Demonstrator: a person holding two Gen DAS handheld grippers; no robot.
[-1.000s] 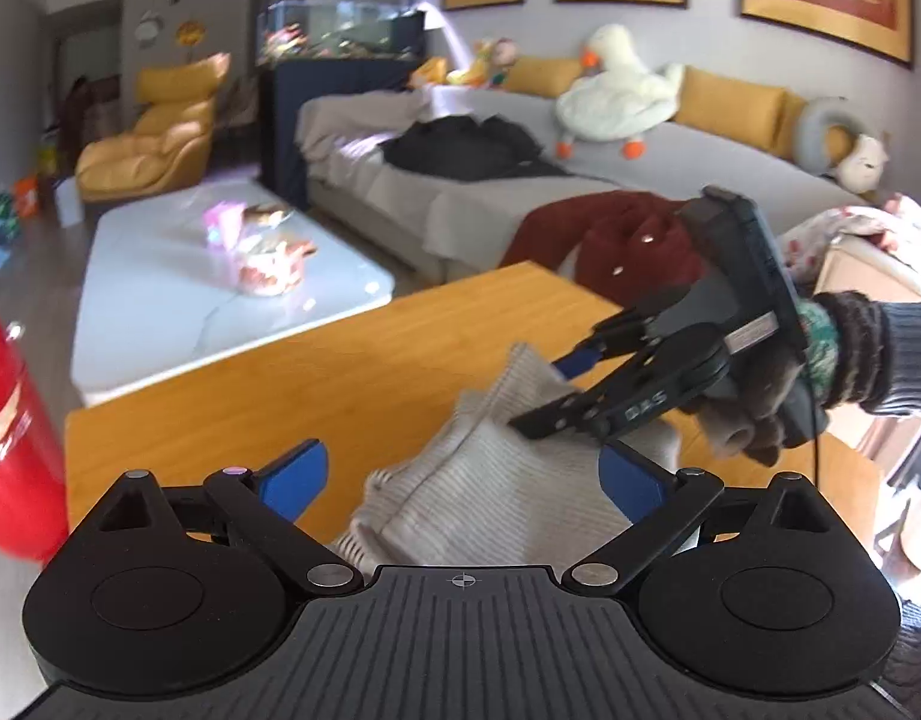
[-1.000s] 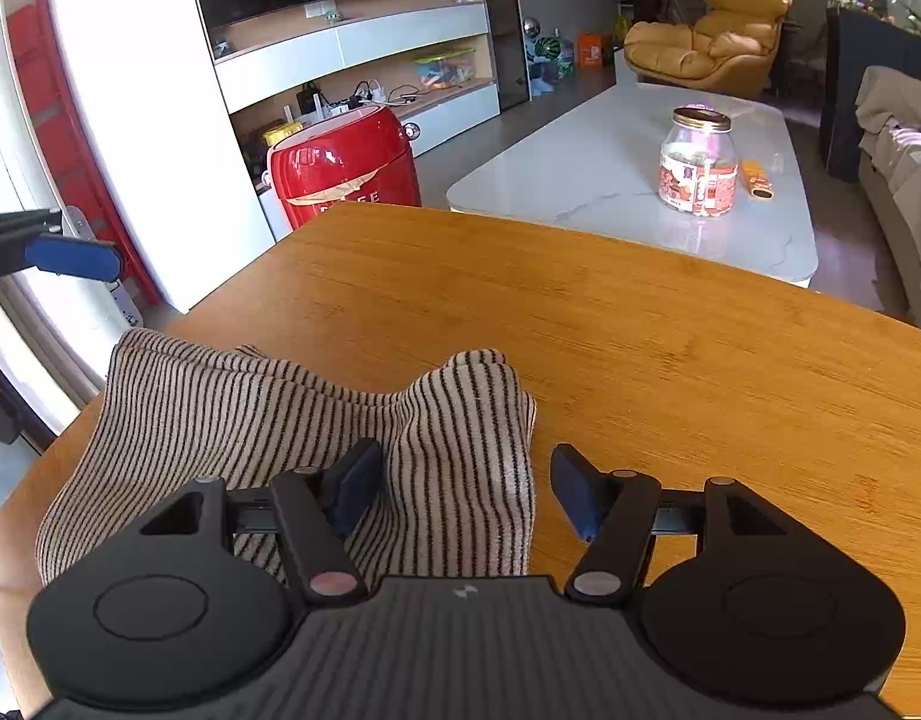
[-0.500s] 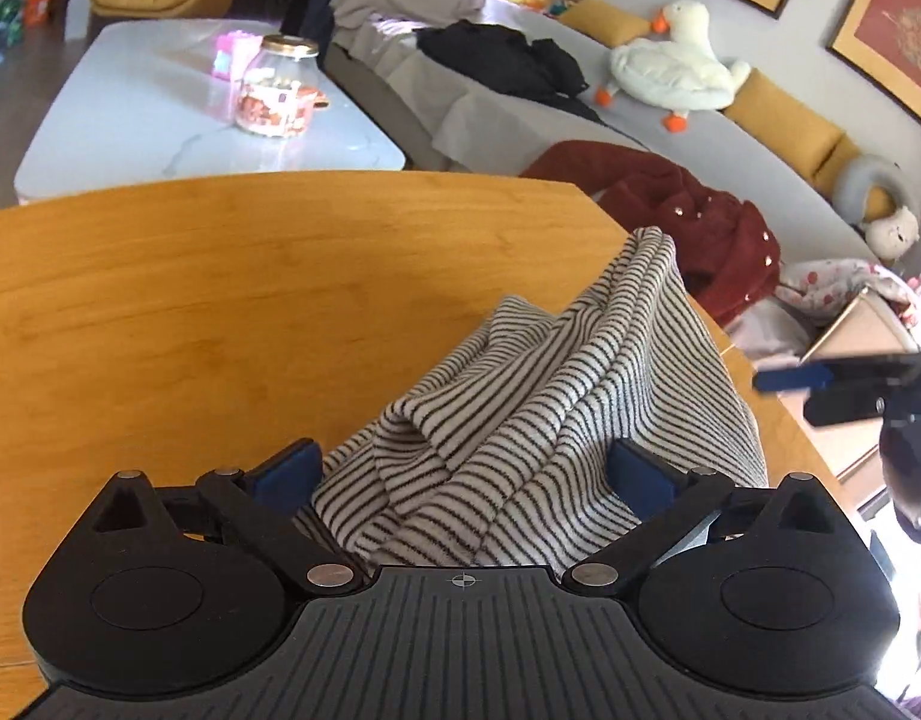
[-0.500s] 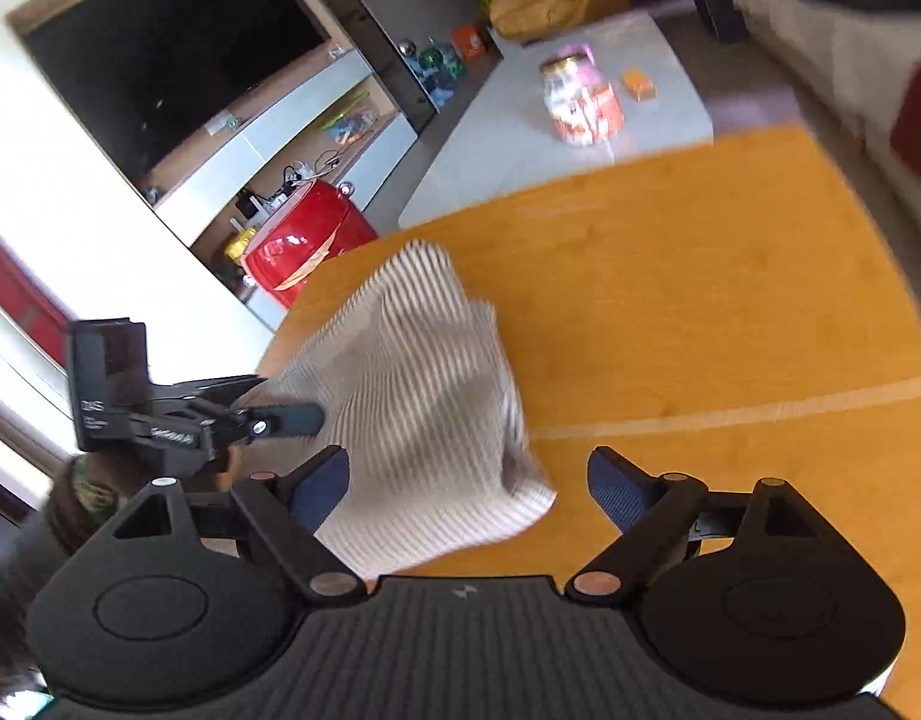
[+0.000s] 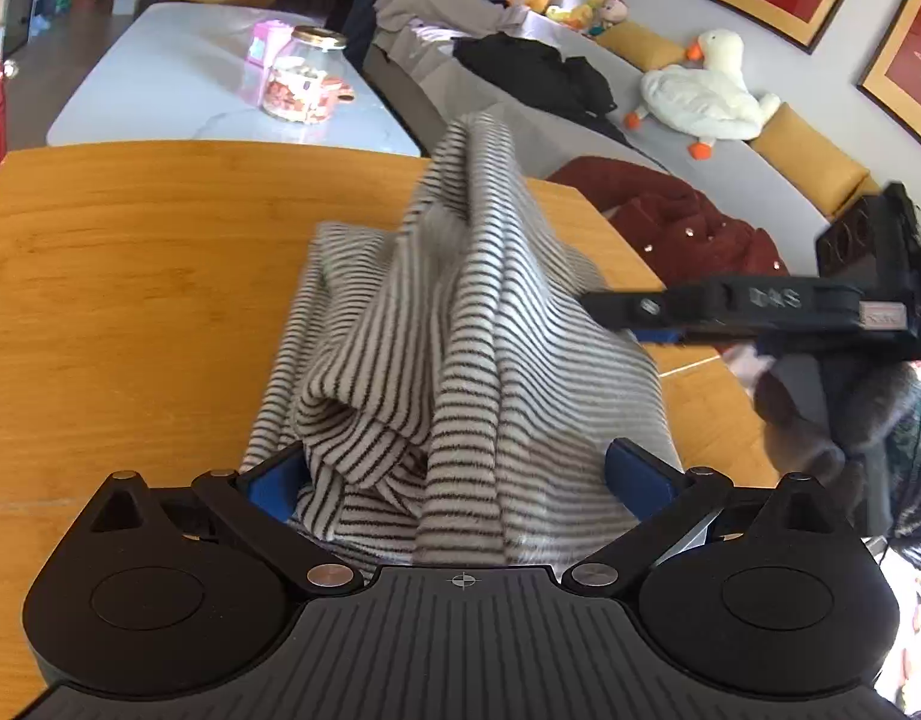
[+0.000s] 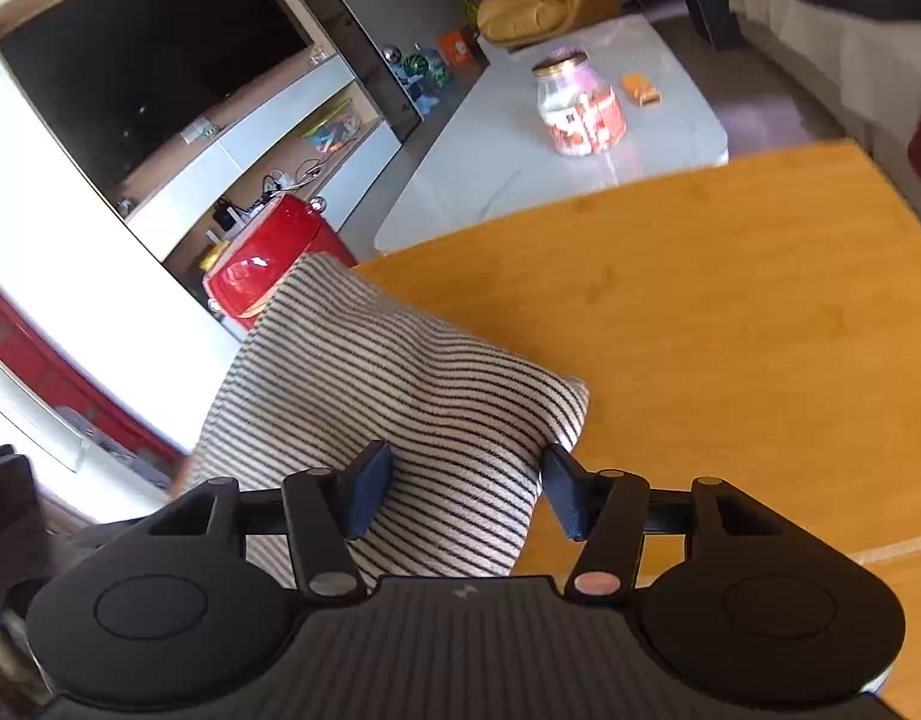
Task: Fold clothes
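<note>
A cream sweater with thin black stripes (image 5: 460,348) lies bunched on the wooden table (image 5: 130,276), with one part raised and blurred. My left gripper (image 5: 454,480) is open, its blue pads on either side of the sweater's near edge. My right gripper (image 6: 466,492) is open over another part of the sweater (image 6: 400,384), with cloth between its pads. The right gripper also shows in the left wrist view (image 5: 658,324), side-on at the sweater's right edge.
A white coffee table (image 5: 178,78) with a glass jar (image 5: 301,78) stands beyond the wooden table. A grey sofa (image 5: 580,120) holds dark clothes, a red coat (image 5: 682,228) and a plush duck. A red appliance (image 6: 268,258) and TV unit (image 6: 250,138) stand on the other side.
The sweater has been lifted and thrown forward over the table. My right gripper has swung in next to the sweater's right edge and narrowed its opening.
</note>
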